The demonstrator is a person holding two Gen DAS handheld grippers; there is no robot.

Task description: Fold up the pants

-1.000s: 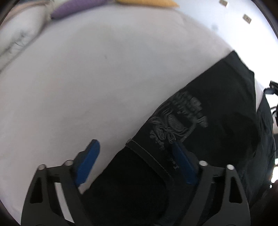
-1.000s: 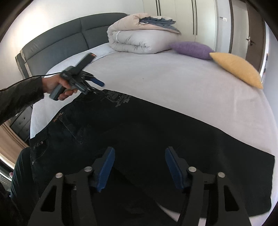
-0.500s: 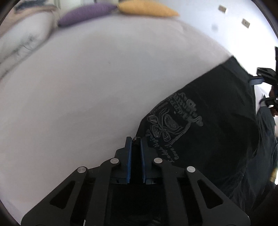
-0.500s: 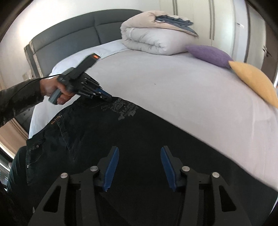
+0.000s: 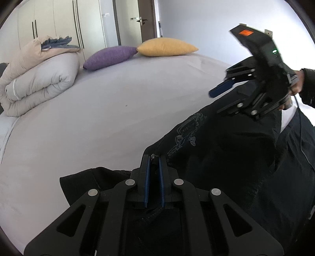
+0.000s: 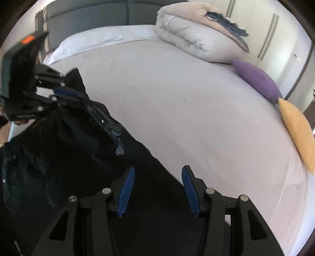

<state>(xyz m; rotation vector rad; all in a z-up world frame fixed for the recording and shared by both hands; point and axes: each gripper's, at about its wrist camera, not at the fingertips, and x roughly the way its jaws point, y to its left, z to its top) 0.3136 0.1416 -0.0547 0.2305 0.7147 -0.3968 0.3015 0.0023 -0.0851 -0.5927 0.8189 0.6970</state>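
Left hand-held gripper (image 5: 154,157) pinching pants (image 5: 226,157); lifted

This is a bedroom in a home. A wide bed (image 6: 177,102) under a smooth pale grey sheet fills most of the room, with a dark grey padded headboard (image 6: 102,17) against the wall. A thick beige and white duvet (image 5: 37,78), rolled into a bundle, sits at the head end with some folded blue-grey cloth (image 5: 57,42) on top of it. Beside it lie a purple cushion (image 5: 110,57) and a mustard-yellow cushion (image 5: 167,46), tip to tip along the bed's far edge. Behind them runs a built-in white wardrobe (image 5: 59,25) with long dark handles, next to a dark-framed door (image 5: 147,17) with a lever handle.
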